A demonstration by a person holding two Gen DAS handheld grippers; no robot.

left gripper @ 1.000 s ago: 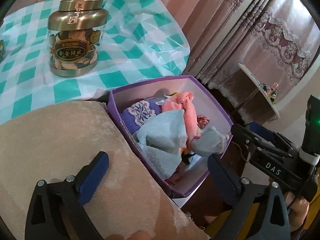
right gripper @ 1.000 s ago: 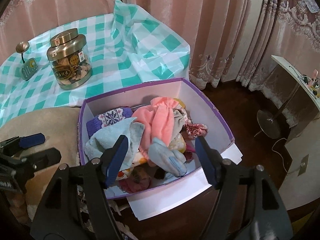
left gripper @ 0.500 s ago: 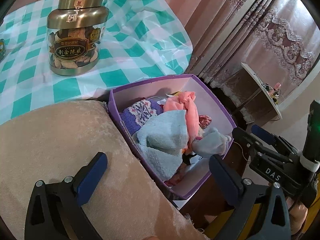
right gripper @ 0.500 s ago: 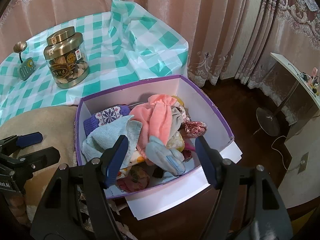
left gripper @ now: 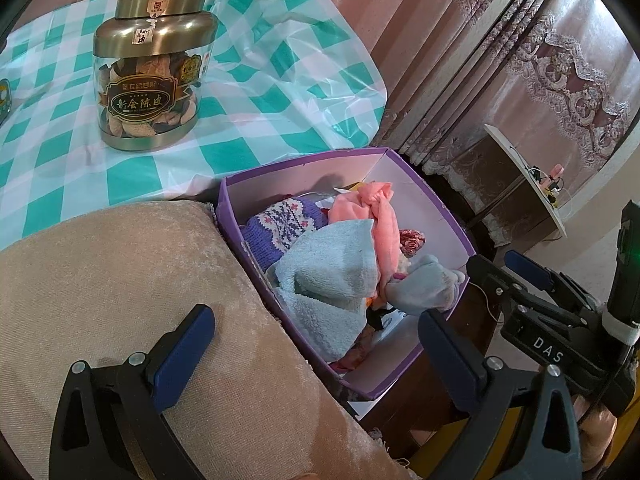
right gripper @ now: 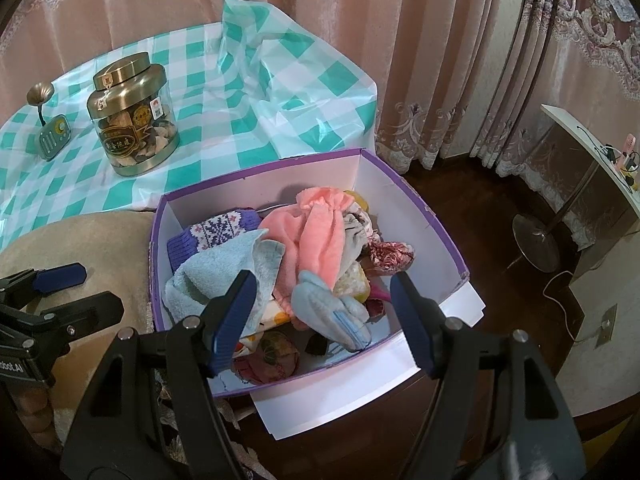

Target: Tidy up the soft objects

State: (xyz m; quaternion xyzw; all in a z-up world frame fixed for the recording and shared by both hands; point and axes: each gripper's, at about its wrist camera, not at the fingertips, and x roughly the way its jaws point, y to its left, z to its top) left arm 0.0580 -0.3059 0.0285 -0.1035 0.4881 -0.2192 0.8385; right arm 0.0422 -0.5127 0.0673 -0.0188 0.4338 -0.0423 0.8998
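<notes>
Showing only in the right wrist view, at 9 o'clock on the checked worktop: a small green radio-shaped ornament, plus a round stand base on the dark floor at 3 o'clock. Showing only in the left wrist view: the letters "DAS" on the right gripper body at 4 o'clock.

Sitting in the purple box at frame centre, between the beige cushion and the floor: a heap of soft objects. Running left to right: a purple patterned knit, a pale blue towel, a pink fleece piece, a pale blue glove, a reddish shiny bundle.

Reading "新会陈皮" on the gold-lidded jar at 11 o'clock; smaller label print staying illegible.

Hanging with fingers spread apart and gripping nothing: left gripper over cushion and box edge, right gripper over the box.
</notes>
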